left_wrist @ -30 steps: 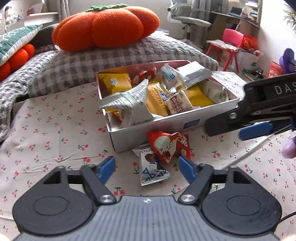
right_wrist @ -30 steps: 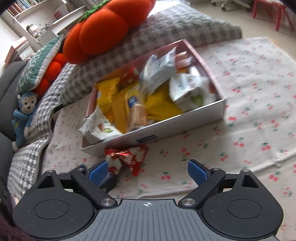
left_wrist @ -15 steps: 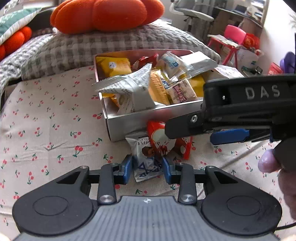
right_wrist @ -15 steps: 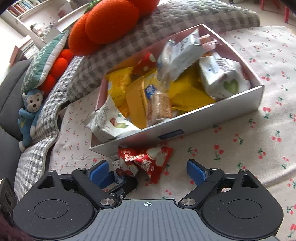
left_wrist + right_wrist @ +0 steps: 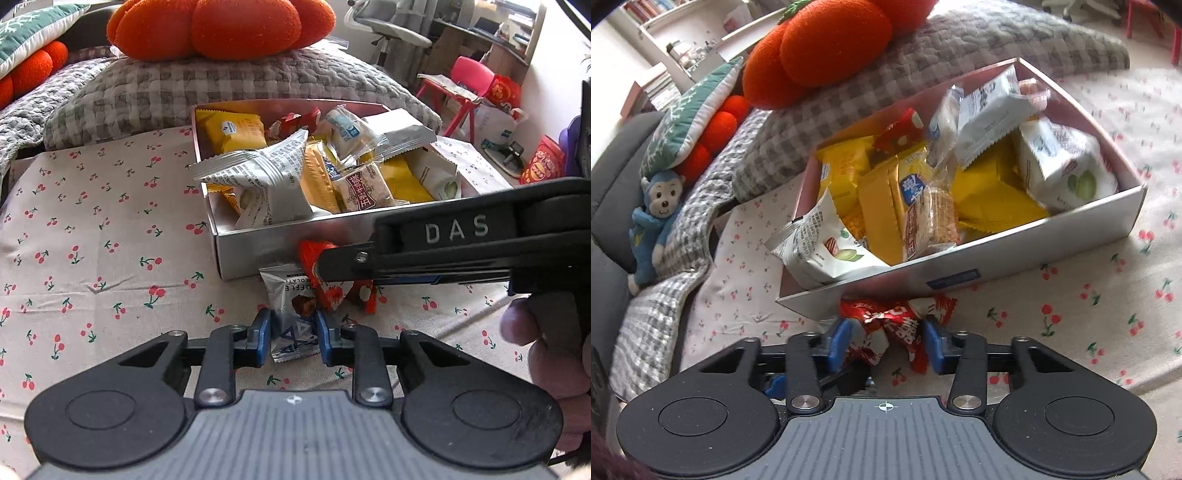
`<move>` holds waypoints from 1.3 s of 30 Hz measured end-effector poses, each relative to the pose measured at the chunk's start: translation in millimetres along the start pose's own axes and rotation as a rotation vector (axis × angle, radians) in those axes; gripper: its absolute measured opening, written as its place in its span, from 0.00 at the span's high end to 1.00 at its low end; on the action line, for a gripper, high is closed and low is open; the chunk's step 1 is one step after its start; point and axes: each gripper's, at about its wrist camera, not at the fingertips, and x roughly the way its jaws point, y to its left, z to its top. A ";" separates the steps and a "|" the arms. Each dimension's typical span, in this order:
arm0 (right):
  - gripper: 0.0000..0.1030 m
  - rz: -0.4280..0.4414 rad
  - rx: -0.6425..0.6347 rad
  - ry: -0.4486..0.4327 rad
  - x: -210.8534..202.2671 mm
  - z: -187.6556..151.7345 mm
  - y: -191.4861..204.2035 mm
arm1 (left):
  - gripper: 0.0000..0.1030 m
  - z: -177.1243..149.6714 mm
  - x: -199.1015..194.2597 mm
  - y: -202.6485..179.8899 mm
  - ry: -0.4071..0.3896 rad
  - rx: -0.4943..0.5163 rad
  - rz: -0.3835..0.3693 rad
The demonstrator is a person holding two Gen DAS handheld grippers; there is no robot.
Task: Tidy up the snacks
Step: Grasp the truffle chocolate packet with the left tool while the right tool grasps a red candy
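Before the box, both grippers closing: left astride silver packet, right astride red packet.

One silver box, two packets outside it: one silver, one red; two tools.

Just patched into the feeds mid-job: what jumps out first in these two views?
A silver box crammed with yellow and white snack packets sits mid-frame on the cherry-print cloth. Just in front of it, both grippers are closing: the left gripper around a silver chocolate packet, the right gripper around a red wrapper. A big orange pumpkin cushion looms behind.
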 end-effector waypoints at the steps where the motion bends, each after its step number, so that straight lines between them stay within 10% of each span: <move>1: 0.69 -0.008 -0.014 -0.003 -1.7 0.1 1.1 | 0.77 0.1 -1.0 0.9 0.000 -0.002 0.002; 15: 0.64 -0.022 0.031 0.003 -29.8 7.9 -25.2 | 0.75 0.6 -7.7 9.2 -0.008 -0.005 0.104; 25: 0.35 -0.001 0.024 0.007 -13.6 5.8 -12.6 | 0.62 1.7 3.3 3.4 -0.010 -0.005 0.110; 35: 0.36 -0.072 -0.053 -0.013 2.6 -0.3 2.1 | 0.64 -1.8 3.3 4.8 -0.012 0.002 0.115; 39: 0.55 -0.124 -0.094 -0.020 3.1 -0.9 3.7 | 0.73 -0.3 3.1 6.2 -0.005 -0.011 0.115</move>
